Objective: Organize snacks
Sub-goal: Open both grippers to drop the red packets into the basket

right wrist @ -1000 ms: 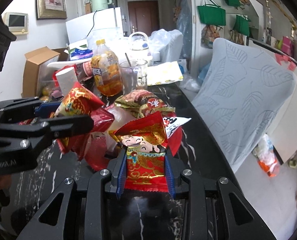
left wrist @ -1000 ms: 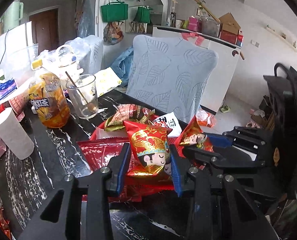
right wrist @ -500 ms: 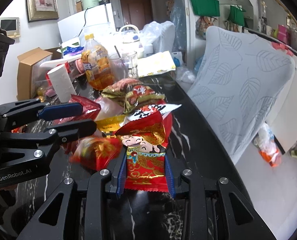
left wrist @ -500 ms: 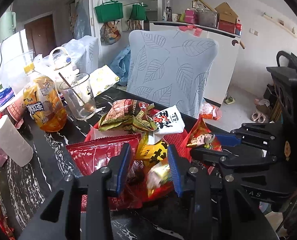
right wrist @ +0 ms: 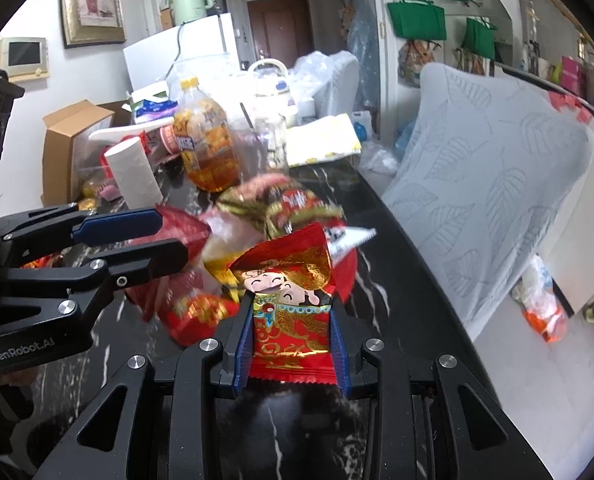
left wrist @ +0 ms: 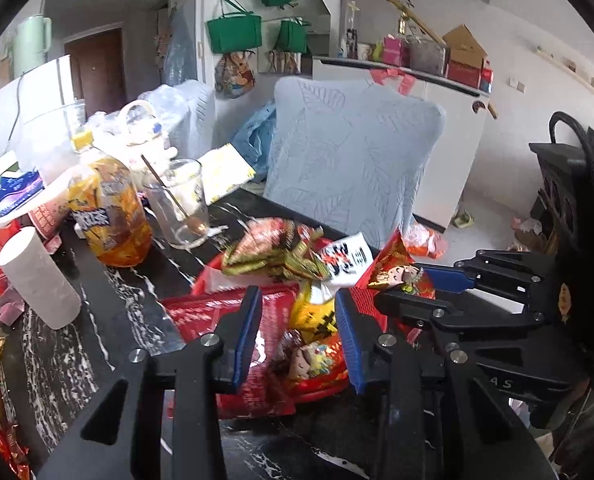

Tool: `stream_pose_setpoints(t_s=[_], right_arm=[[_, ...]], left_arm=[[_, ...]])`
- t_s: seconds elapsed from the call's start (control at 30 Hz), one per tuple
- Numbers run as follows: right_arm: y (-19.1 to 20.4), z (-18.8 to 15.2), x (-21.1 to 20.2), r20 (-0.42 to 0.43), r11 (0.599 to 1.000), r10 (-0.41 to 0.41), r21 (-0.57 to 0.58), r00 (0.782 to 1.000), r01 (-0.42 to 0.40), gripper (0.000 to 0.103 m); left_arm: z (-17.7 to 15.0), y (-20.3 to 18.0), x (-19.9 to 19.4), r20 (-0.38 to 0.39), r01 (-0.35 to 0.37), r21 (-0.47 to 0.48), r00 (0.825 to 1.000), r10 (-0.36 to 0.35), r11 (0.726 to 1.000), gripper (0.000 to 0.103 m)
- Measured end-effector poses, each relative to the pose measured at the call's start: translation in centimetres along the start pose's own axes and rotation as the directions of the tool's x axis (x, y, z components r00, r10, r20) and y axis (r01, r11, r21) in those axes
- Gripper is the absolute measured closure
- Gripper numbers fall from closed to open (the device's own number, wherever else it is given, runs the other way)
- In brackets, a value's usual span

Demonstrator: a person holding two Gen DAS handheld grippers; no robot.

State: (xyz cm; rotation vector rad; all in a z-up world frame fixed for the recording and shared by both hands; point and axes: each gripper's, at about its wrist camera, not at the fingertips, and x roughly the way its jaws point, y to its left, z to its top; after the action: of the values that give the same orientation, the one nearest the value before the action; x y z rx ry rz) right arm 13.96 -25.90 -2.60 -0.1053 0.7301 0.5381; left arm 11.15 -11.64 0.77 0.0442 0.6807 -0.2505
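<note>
Right wrist view: the right gripper [right wrist: 293,334] has its blue pads clamped on a red snack packet [right wrist: 291,312], one pad on each side edge. The packet is glossy red foil with gold swirls and a smiling cartoon figure in a red and gold hat. It stands upright between the jaws, long axis running from the crimped, zigzag bottom seam near the camera up to the puffed top, printed face toward the lens. It hangs over the near edge of the black marble table [right wrist: 381,216], just right of a red basket [left wrist: 217,280] heaped with more packets.

Left wrist view: the left gripper [left wrist: 297,332] hangs above that basket with its jaws at their narrowest and nothing between the pads. Below the gap lies a small red and gold packet [left wrist: 317,364], flat in the basket, next to a yellow packet [left wrist: 315,312] with black characters. A gold and green packet [left wrist: 273,252] and a white packet [left wrist: 347,256] top the far side of the heap. Farther left on the table stand an orange drink bottle [left wrist: 109,208], a glass cup [left wrist: 179,200] with a spoon, and a paper roll [left wrist: 39,280].
</note>
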Motion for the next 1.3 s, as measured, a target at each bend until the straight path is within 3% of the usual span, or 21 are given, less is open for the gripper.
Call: stream_pose_setpoints(t_s=[0.43,0.7,1.3], right_arm=[[2.3,4.3,2.4,0.009,0.996,0.015,-0.086,1.0,-0.014,0.069],[3.0,4.5,3.7,-0.007,0.994,-0.01,-0.107,1.0,0.009,0.05],[2.7,4.3,-0.2,0.034,0.995,-0.056,-0.085,0.998,0.059,0.05]], left_arm=[[0.5,5.0,-1.6,0.019,-0.114,-0.108,0.993,0.117,0.988,0.066],[0.3,5.6,-1.3,0.019,-0.111,-0.114,0.993,0.114,0.987,0.066],[0.5,3.6,-3.4,0.036,-0.101,-0.083,0.994,0.104,0.991,0.066]])
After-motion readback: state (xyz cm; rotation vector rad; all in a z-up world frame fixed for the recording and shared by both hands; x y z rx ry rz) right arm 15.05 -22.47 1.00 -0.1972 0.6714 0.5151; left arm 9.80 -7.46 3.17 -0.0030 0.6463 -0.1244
